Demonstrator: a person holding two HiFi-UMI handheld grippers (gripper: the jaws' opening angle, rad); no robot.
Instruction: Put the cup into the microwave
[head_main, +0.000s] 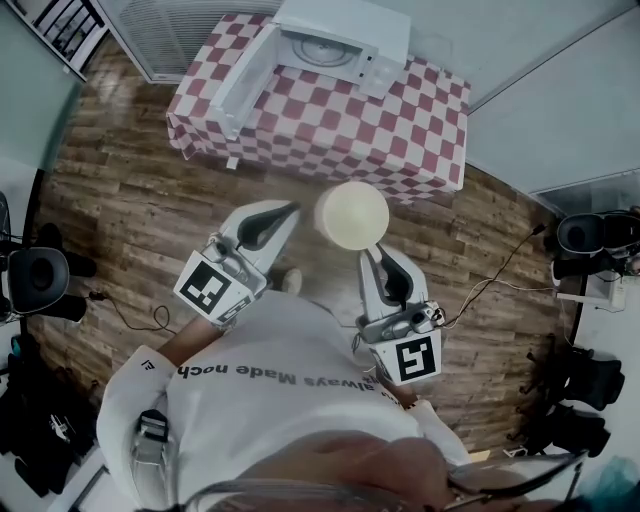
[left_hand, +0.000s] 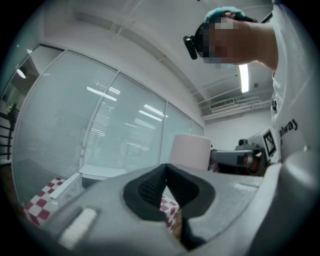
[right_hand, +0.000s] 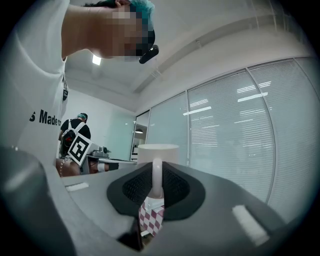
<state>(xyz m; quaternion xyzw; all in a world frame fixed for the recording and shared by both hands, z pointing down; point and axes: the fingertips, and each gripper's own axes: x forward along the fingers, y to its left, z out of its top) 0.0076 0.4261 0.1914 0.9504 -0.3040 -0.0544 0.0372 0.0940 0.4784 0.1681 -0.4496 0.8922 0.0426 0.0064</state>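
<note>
A cream cup (head_main: 352, 214) hangs in the air in front of the person, seen from above in the head view. My right gripper (head_main: 377, 254) is shut on its handle (right_hand: 157, 176), which stands upright between the black pads; the cup's body (right_hand: 158, 151) rises just beyond them. My left gripper (head_main: 289, 211) is shut with nothing in it, its tip just left of the cup (left_hand: 191, 151). The white microwave (head_main: 340, 42) stands on the far table with its door (head_main: 245, 76) swung open to the left.
The table (head_main: 410, 130) wears a red-and-white checked cloth and stands on a wood-plank floor. Glass partition walls with blinds lie behind it. Chairs and cables sit at both sides of the room.
</note>
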